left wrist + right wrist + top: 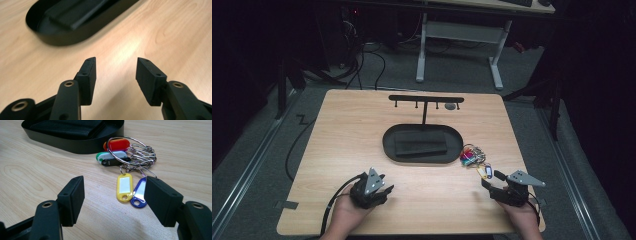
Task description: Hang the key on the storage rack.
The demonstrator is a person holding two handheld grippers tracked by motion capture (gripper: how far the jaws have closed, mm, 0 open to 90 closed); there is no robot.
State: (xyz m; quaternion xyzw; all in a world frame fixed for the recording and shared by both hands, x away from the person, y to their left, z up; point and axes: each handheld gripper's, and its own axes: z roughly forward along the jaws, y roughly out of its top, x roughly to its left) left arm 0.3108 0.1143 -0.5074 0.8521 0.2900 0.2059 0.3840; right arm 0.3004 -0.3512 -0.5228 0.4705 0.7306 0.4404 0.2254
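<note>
On the right side of the table, the bunch of key tags [125, 157] lies just beside the black tray [388, 145], right in front of the right gripper [113, 195], whose jaws stand apart and empty. It looks like the approach before a pickup: next, push forward and close on the ring. The left gripper [116, 72], also open, holds nothing.

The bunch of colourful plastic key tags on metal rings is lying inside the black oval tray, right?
Not quite. The bunch of colourful plastic key tags on metal rings is lying on the light wooden table, just beside the black oval tray, not inside it. The right gripper view shows this.
</note>
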